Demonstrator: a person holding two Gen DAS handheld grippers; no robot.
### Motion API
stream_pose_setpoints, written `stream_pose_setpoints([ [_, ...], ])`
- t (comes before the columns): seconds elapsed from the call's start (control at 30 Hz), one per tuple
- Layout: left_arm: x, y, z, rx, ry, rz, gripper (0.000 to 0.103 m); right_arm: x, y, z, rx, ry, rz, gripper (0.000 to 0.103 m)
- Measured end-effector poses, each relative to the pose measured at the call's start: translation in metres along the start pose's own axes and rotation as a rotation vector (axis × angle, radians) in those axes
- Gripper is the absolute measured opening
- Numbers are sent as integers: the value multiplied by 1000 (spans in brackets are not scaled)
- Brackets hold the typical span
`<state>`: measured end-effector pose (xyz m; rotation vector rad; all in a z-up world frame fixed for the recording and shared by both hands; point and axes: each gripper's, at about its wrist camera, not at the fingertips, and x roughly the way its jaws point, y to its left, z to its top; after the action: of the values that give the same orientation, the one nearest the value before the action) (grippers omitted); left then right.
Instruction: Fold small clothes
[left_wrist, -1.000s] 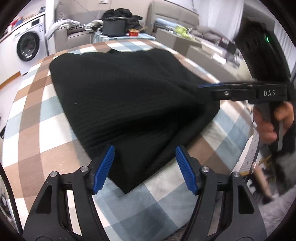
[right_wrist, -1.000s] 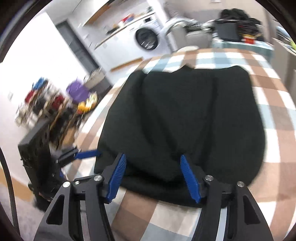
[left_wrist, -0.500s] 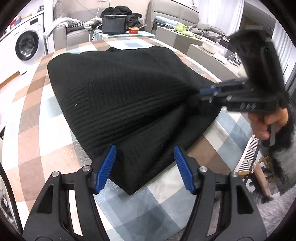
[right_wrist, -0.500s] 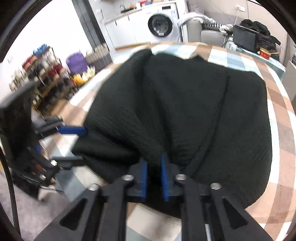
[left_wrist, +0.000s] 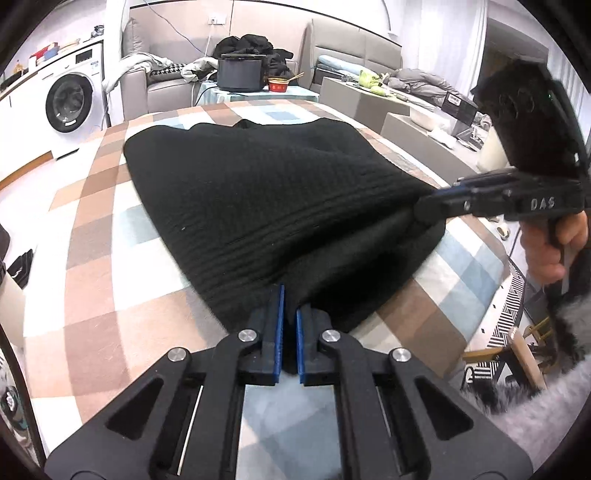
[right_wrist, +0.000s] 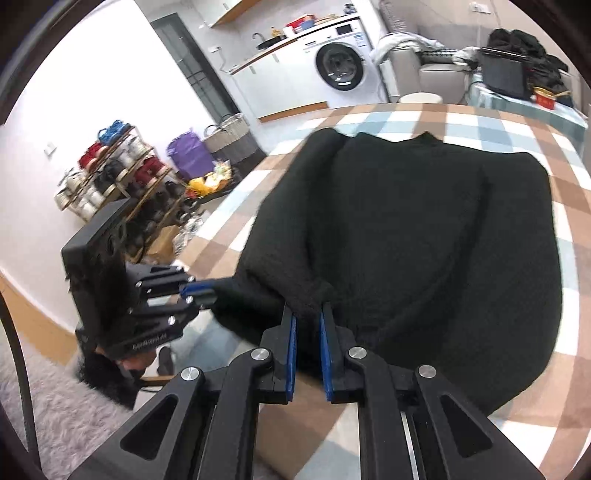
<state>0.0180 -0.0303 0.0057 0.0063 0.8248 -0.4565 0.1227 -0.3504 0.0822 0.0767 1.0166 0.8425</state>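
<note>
Counter (left_wrist: 96, 258) covered by a checked cloth in brown, pale blue and white. Room behind: washing machine (left_wrist: 70, 99) at the left of the left wrist view, grey sofa (left_wrist: 162, 85) heaped with laundry, small side table carrying a black pot (left_wrist: 240, 72) and a red bowl (left_wrist: 277, 85). In the right wrist view, a shoe rack (right_wrist: 122, 181) against the white wall, a purple bag (right_wrist: 190, 153), a wicker basket (right_wrist: 227, 133).

"DAS" is read on the right tool (left_wrist: 439, 203); other print too small.

Black knit sweater (left_wrist: 266, 192) laid flat across the counter, hem at the near edge. Left tool (left_wrist: 290, 295) clenched on the hem; right tool clenched on the hem's other corner, fabric bunched between its pads. A hand (left_wrist: 550, 247) is seen at the right handle.
</note>
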Motion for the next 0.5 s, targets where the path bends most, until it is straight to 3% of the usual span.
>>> stream_pose_setpoints([
  [0.17,7,13,-18,-55,66,-5,4,33,-7,-19,-26,175,-104,17],
  [0.23,5,17,-19,-74,64,-12,4,36,-13,-21,-11,190,-112,20],
  [0.27,2,18,-19,-83,60,-17,5,32,-14,-19,-6,176,-103,27],
  [0.3,-1,20,-19,-92,54,-22,9,23,-16,-16,1,144,-91,44],
  [0.33,-5,23,-20,-107,48,-27,13,16,-19,-14,9,111,-83,54],
  [0.37,-7,26,-20,-129,42,-27,24,4,-24,-10,29,49,-90,65],
  [0.4,-9,31,-20,-150,34,-21,36,-3,-31,-7,54,5,-108,66],
  [0.5,-12,44,-18,-216,16,-15,54,-3,-60,5,164,-42,-163,66],
])
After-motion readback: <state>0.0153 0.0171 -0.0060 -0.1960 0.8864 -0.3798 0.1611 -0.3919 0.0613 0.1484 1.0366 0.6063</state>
